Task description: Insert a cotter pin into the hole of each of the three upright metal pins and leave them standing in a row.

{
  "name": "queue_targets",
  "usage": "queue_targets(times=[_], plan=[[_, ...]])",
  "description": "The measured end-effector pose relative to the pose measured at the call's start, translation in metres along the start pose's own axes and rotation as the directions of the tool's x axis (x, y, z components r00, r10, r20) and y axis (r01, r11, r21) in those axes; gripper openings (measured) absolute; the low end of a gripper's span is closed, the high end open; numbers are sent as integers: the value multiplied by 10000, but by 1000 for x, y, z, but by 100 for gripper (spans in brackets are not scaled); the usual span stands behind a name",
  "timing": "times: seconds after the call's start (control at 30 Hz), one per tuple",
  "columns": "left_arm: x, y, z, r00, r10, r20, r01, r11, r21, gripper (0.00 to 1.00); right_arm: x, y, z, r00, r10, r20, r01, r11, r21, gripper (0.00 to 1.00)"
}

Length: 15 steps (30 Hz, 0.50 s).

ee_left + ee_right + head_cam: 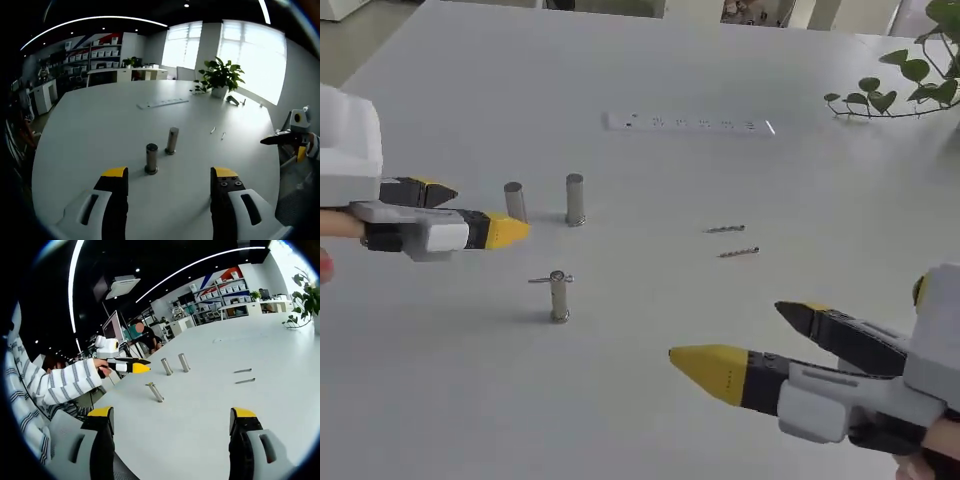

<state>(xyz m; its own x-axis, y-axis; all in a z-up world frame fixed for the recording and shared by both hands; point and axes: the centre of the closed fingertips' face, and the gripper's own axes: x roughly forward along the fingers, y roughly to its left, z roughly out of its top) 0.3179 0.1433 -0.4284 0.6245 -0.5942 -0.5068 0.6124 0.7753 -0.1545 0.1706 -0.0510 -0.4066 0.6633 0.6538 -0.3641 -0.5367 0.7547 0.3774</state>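
Table: plain white table (pixel 650 420), nothing fancy.
Near pin: the near pin (pixel 558 300) stood upright toward the near left, on its own, well apart from the other two.
Fitted cotter pin: the fitted cotter pin (pixel 551 279) sat crosswise through the top of the near pin and stuck out on both sides.
Far pins: the far left pin (pixel 515 201) and the far right pin (pixel 575 199) stood upright side by side, farther back. They were close together but not touching. I couldn't see anything through their tops.
Loose cotter pins: the far loose cotter pin (pixel 725 229) and the near loose cotter pin (pixel 738 252) lay flat on the table right of the far pins, one just behind the other and roughly parallel.
Left gripper: the left gripper (pixel 485 208) hovered at the left edge, with its yellow tip just in front of the far left pin. Its jaws were spread and held nothing. In the left gripper view, both far pins sat between and beyond the jaws.
Right gripper: the right gripper (pixel 732 333) hung at the near right, above the table and well away from every pin. Its jaws were also wide apart and empty.
Sleeve: a striped sleeve (pixel 55 385) showed behind the left gripper in the right gripper view.
Power strip: a white power strip (pixel 688 123) lay flat at the far middle.
Plant: a leafy plant (pixel 910 80) poked in at the far right corner.
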Motion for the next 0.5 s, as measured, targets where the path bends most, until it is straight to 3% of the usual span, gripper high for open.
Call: queue_targets(times=[0.17, 0.5], plan=[[18, 6, -6, 9992, 99, -399, -91, 9997, 220, 61, 0, 0, -4, 9998, -4, -195, 4, 10000, -2, 94], [37, 13, 0, 9976, 538, -426, -520, 9977, 430, 48, 2, -1, -9, 9991, 63, -412, -63, 10000, -2, 93]])
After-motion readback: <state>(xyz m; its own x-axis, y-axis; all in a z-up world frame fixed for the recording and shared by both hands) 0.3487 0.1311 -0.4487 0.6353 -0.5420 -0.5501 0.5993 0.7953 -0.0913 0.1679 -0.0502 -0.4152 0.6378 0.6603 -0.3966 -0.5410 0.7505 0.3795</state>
